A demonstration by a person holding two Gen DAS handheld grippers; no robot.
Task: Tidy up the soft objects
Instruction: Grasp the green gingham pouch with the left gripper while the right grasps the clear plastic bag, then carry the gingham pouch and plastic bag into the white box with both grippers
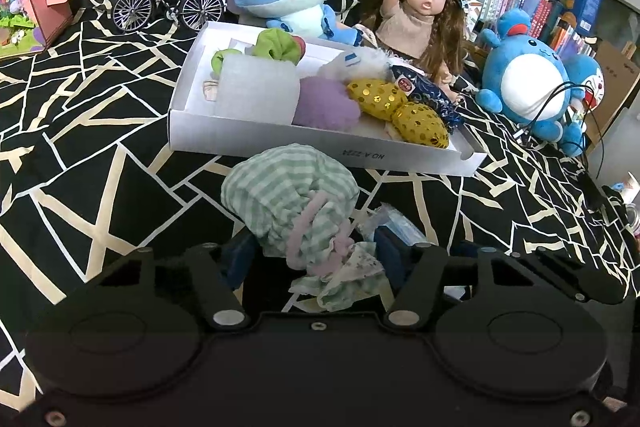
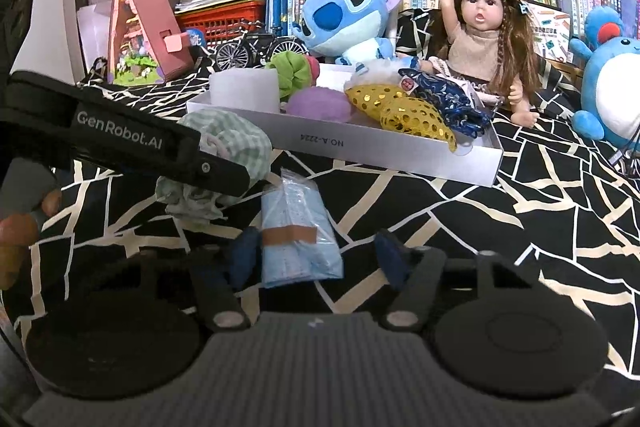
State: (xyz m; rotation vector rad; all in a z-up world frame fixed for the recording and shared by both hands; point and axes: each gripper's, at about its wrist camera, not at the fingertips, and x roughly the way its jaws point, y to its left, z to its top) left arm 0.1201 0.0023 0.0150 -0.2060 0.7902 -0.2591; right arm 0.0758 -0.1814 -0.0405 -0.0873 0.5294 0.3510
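Left wrist view: left tool closed around green checked pouch, near side of white box. Right tool spread wide around blue tissue pack on patterned cloth.

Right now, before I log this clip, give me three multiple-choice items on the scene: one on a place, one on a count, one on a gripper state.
1. Where does the blue tissue pack lie?
A. inside the white box
B. on the black patterned cloth, before the white box
C. on the doll's lap

2. How many gold sequin cushions are in the white box?
A. two
B. four
C. none

3. What is the left gripper doing?
A. hanging wide open over bare cloth
B. gripping the bicycle
C. closed around the green checked pouch

Answers: B, the pack sits on cloth in the right wrist view; A, two show side by side; C, fingers flank the pouch.
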